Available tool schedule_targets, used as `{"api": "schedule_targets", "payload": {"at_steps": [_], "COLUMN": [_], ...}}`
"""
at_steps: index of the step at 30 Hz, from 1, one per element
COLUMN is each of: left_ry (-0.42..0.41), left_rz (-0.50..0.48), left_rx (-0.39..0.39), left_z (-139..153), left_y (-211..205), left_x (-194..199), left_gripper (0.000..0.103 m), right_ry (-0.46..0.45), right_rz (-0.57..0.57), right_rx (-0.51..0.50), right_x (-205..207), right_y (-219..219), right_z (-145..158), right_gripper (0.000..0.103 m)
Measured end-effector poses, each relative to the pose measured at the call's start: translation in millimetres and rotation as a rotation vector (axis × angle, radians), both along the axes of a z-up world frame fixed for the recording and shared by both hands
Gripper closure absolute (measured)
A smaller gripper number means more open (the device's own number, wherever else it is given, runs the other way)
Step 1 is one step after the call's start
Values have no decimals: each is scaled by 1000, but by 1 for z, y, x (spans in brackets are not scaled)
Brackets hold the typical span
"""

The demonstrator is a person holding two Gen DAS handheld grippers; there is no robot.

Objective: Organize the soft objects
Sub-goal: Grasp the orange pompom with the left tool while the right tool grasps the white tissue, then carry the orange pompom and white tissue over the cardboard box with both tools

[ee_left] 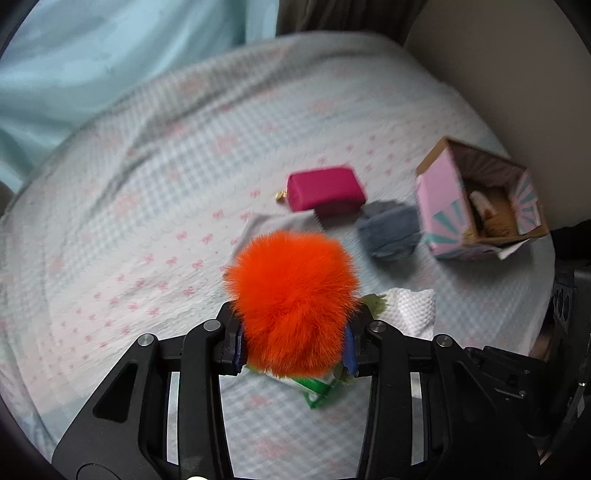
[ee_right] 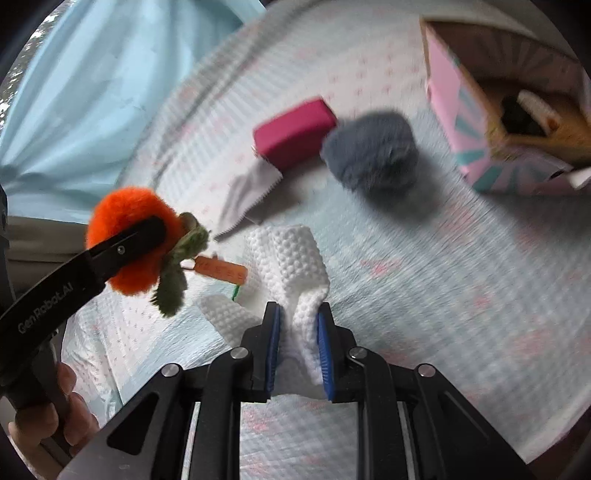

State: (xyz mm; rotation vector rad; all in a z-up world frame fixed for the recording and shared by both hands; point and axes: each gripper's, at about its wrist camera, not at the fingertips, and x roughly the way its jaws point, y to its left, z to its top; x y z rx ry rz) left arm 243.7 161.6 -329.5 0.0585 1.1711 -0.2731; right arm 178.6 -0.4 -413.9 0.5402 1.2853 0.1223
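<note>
we hold the orange pompom (ee_left: 293, 295) clamped in our left tongs (ee_left: 293, 347) and the white paper towel (ee_right: 291, 266) pinched in our right tongs (ee_right: 298, 347); the pink box (ee_right: 509, 103) on the bed sits upper right, nearer the right.

We find the box's (ee_right: 491, 122) contents too blurred to name; its three-o'clock side is cut off.

A bed (ee_left: 147, 206) fills most of both views, under a pale checked sheet (ee_right: 461, 280) with small pink bows. Behind it hangs a light blue curtain (ee_left: 92, 66), beside a brown curtain (ee_left: 332, 18) and a beige wall (ee_left: 498, 74)
</note>
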Motion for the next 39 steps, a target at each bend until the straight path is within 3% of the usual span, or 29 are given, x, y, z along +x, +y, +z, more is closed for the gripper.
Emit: {"api": "schedule_targets", "payload": {"at_steps": [12, 19, 29, 39], "left_ry": [-180, -252, -205, -99], "left_rz": [15, -44, -19, 17], "left_rx": [-68, -95, -149, -160], "left_z": [127, 171, 166, 111], "left_y": [-33, -89, -190, -310], "left_x": [-62, -80, -74, -27], "left_gripper": [68, 68, 68, 68], "right_ry": [-194, -293, -307, -221], "right_rz": [-31, -48, -67, -52], "right_rx": [-62, -119, -162, -150], "right_x": [-55, -69, -61, -7], "right_y": [-55, -111, -220, -340], "right_z": [123, 182, 204, 160], "right_gripper": [85, 85, 85, 85]}}
